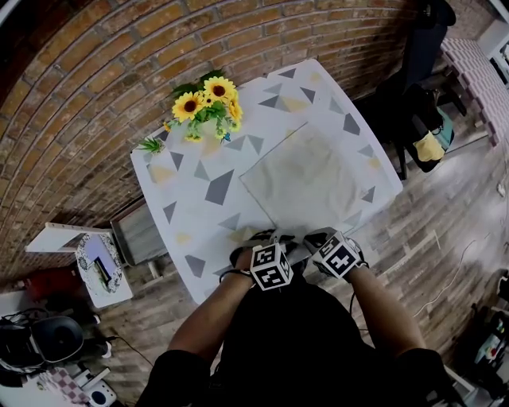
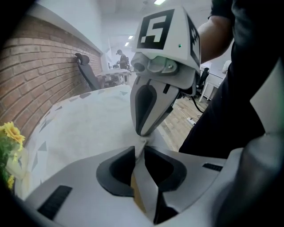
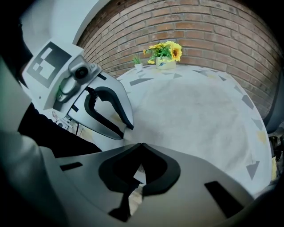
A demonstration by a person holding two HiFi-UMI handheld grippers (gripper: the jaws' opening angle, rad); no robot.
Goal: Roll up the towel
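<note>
A bunch of sunflowers (image 1: 205, 102) sits on the triangle-print table (image 1: 191, 203), right by the brick wall (image 1: 95, 71). Wood floor (image 1: 449, 211) underneath.

Soft, even indoor light, faint shadows. Fisheye bending and dark vignetting at all picture corners. Ceiling lamps (image 2: 159, 2) glare in the left gripper view, its background blurred.

— How do the arms sit?
— The left forearm (image 1: 208, 318) and right forearm (image 1: 386, 310) reach forward side by side, with the grippers tilted steeply down, close together.
— The left gripper (image 2: 139, 148)?
— Its jaws are nearly closed, pinching the towel (image 1: 310, 179) at its near edge.
— The right gripper (image 3: 141, 144)?
— Its jaws are fully together, tips meeting.
</note>
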